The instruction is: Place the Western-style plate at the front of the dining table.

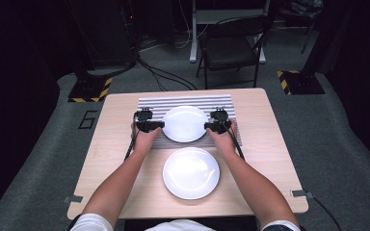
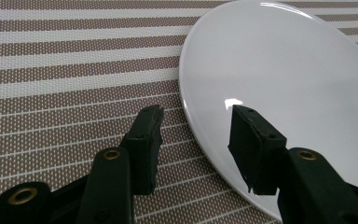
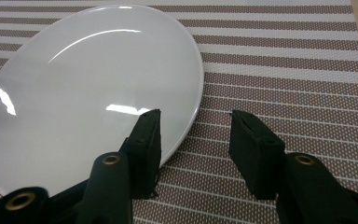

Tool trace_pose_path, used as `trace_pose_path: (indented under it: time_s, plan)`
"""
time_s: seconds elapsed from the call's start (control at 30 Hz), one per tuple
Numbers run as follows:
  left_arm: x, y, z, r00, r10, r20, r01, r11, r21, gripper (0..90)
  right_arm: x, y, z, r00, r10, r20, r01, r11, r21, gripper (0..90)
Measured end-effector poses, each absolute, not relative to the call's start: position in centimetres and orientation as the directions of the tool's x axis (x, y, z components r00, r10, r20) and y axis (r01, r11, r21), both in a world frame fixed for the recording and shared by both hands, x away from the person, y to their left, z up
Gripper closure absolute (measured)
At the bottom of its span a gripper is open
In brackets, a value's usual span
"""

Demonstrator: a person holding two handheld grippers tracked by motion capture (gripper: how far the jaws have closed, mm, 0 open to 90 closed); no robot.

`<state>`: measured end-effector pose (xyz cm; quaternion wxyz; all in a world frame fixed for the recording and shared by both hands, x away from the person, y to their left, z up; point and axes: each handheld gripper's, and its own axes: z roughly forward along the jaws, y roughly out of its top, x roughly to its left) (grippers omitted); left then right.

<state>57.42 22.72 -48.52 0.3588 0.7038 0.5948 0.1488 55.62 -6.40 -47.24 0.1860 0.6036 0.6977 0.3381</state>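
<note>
Tongs [image 1: 161, 124] [image 1: 207, 126] apart astride opposite rims of far plate [image 1: 185, 123] on striped mat [image 1: 221, 102]

In the left gripper view the far plate [image 2: 279, 84] is cut off by the top, right and bottom edges; one finger [image 2: 256, 149] of the left claw [image 2: 200, 140] covers part of its face. In the right gripper view the same plate runs off the left edge, and a finger [image 3: 144, 149] of the right claw [image 3: 198, 144] hides its near rim. The striped mat [image 1: 183, 102] lies partly hidden beneath that plate in the high view. Whether either claw's pads touch the rim cannot be told. The desk [image 1: 120, 144] is cut by the forearms at the bottom.
</note>
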Motion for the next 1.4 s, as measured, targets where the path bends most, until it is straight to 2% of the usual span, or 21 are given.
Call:
trace_pose_path:
  time_s: [0.63, 1.4]
  plan:
    - [55.4, 23.4, -46.8, 0.318, 0.929, -0.187, 0.698, -0.096, 0.71, 50.6, 53.3, -8.6, -45.9, -0.256, 0.947, 0.193, 0.714, 0.052, 0.698, 45.8]
    - [49.9, 25.8, -46.0, 0.385, 0.909, -0.159, 0.655, -0.147, 0.741, 49.1, 47.5, -11.5, -44.7, -0.338, 0.921, 0.192, 0.666, 0.09, 0.741, 42.9]
